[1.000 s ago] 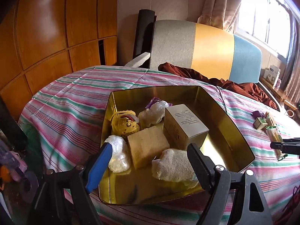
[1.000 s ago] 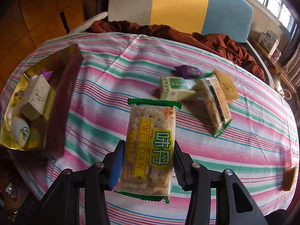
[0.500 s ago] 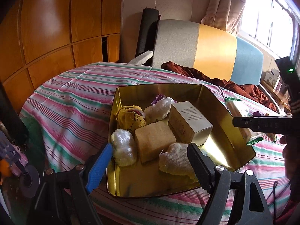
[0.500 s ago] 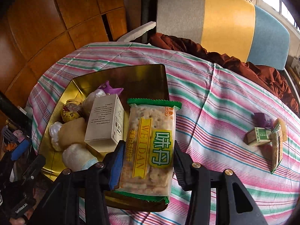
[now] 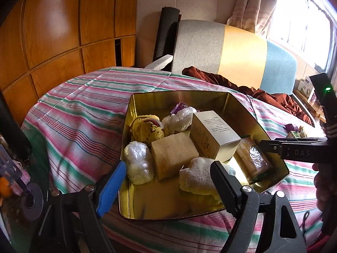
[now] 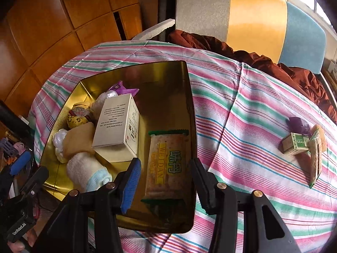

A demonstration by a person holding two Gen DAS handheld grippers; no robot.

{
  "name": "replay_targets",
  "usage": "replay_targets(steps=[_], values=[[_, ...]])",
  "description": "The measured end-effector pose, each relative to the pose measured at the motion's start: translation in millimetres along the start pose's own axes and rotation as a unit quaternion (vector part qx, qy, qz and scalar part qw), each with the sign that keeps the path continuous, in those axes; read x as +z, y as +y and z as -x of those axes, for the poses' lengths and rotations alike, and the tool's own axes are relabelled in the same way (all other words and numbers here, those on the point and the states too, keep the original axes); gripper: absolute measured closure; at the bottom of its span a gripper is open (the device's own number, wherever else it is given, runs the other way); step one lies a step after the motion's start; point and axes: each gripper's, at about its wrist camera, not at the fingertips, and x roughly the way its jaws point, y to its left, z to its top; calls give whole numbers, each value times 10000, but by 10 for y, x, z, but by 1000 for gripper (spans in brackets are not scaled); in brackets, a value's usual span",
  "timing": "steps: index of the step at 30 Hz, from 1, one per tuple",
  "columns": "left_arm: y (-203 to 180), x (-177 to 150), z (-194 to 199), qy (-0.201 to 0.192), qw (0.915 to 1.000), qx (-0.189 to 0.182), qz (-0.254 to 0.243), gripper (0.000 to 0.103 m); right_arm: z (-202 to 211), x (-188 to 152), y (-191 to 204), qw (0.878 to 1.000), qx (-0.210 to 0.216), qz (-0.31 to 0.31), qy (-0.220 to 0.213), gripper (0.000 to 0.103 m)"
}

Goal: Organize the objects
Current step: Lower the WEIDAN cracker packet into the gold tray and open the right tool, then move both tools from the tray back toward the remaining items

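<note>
A gold tin tray [image 5: 181, 94] [image 6: 134, 71] sits on the striped tablecloth and holds a white box [image 5: 212, 135] [image 6: 118, 126], a sponge block [image 5: 174, 156], wrapped lumps and a rolled cloth [image 6: 88, 172]. A WEIDAN cracker packet [image 6: 166, 164] [image 5: 252, 158] lies inside the tray at its right side. My right gripper [image 6: 166, 181] is open, its fingers either side of the packet and apart from it. My left gripper [image 5: 166, 187] is open and empty at the tray's near edge.
On the cloth to the right lie a small green box [image 6: 294, 143], a purple wrapped sweet [image 6: 299, 124] and another cracker packet [image 6: 316, 158]. A striped chair [image 6: 242, 14] with a brown cloth [image 6: 273, 65] stands behind the table. Wooden panels line the left.
My right gripper carried the cracker packet leftward over the tray, then opened; the packet now lies in the tray. My left gripper stayed open near the tray's front.
</note>
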Motion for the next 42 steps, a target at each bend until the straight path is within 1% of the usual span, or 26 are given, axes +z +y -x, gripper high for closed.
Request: replay_targets(steps=[4,5,6,8,9,17,23,28,31,32,34,37,42], values=[[-31,-8,-2,30,10000,9,-39,20,216,-35,-142,9997,21,-21,-247,52],[-43,-8,3,25,10000,7,-52,20,261,-47,-195,9995,-51,-26,-295,49],[-51,-6,5,19,10000,5,-66,20,303,-60,-262,9994,-116,-39,-335,42],[-81,4,15,22,10000,-6,-96,20,366,-93,-415,9989,-264,-96,-364,32],[-98,11,22,14,9999,-16,-114,19,388,-111,-500,9986,-364,-130,-358,30],[-300,76,108,-77,9993,-120,-356,17,541,-311,-1354,9914,-1124,-639,-189,29],[-518,83,141,-87,9977,-260,-618,17,654,-434,-1989,9816,-1525,-1133,-169,28],[-742,96,160,-83,9953,-376,-887,17,674,-522,-2483,9711,-1791,-1559,-232,28],[-912,103,179,-96,9931,-442,-1084,17,635,-662,-2784,9604,-1800,-2113,-257,28],[-978,104,181,-99,9921,-466,-1164,16,606,-721,-2875,9564,-1757,-2323,-208,28],[-1117,104,181,-92,9901,-524,-1301,16,559,-795,-3017,9480,-1730,-2670,28,28],[-1316,111,159,-53,9871,-647,-1461,16,617,-833,-3092,9439,-1564,-2909,-64,28],[-1725,102,144,-68,9792,-894,-1823,16,620,-868,-3105,9413,-1495,-3027,24,28]])
